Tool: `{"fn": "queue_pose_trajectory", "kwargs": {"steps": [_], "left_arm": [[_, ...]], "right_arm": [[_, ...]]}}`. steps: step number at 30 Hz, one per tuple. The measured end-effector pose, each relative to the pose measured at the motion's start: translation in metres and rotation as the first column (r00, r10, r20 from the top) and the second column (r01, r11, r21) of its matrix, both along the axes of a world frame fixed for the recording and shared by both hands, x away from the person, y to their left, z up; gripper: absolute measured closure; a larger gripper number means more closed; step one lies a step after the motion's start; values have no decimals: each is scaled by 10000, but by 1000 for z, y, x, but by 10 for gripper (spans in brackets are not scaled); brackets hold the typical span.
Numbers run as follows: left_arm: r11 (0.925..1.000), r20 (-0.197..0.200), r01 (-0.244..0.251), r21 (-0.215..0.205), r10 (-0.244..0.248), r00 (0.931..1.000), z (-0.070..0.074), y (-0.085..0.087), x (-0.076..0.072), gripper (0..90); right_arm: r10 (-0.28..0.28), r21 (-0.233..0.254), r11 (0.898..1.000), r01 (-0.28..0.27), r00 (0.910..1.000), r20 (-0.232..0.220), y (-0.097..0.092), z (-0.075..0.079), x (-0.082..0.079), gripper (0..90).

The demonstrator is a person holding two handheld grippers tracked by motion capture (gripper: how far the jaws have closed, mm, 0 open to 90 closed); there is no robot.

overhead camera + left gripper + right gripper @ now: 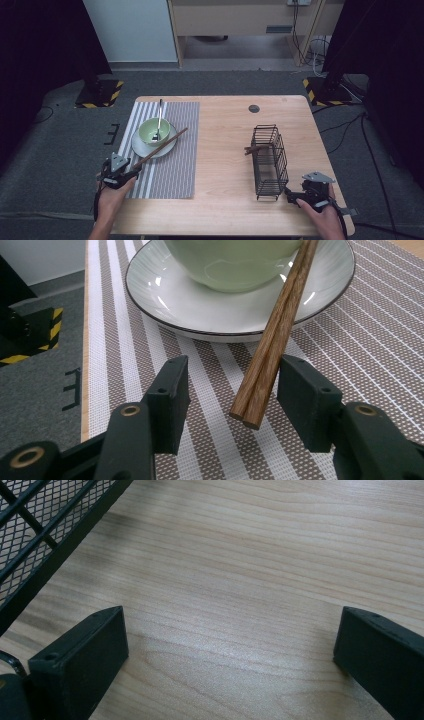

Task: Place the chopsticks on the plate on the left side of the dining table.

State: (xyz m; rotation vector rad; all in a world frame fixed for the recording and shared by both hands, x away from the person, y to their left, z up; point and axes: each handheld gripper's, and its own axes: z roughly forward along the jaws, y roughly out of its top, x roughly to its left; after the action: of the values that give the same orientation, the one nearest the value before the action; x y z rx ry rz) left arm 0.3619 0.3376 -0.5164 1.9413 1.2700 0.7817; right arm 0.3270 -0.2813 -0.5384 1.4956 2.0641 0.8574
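Wooden chopsticks [272,340] lie loose between left tool [232,390] pads.

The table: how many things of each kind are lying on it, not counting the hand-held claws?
Placemat: 1
Plate: 1
Green bowl: 1
Spoon: 1
Chopsticks on the plate: 2
Wire basket: 1
Wooden stick in the basket: 1; possibly more, too small to tell
Total: 8
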Motion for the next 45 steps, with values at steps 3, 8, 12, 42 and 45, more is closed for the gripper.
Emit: {"fn": "queue_pose_trajectory", "kwargs": {"steps": [3, 8, 12, 42, 45], "left_arm": [[10000, 8, -55, 26, 55, 10000, 1, 1, 1, 460], [9999, 95, -109, 26, 109, 9999, 1, 2, 2, 462], [9998, 60, -194, 34, 193, 9998, 0, 4, 3, 462], [9966, 104, -774, 283, 772, 9970, 1, 14, 19, 453], [9961, 85, -824, 326, 822, 9966, 0, 16, 21, 448]], "right_arm": [[-2, 1, 10000, 2, 10000, -1, 0, 0, 0, 10], [0, 0, 10000, 0, 10000, 1, 0, 0, 0, 10], [-1, 0, 10000, 1, 10000, 0, 0, 0, 0, 11], [1, 0, 10000, -1, 10000, 0, 0, 0, 0, 10], [0, 0, 10000, 0, 10000, -2, 0, 0, 0, 10]]}}
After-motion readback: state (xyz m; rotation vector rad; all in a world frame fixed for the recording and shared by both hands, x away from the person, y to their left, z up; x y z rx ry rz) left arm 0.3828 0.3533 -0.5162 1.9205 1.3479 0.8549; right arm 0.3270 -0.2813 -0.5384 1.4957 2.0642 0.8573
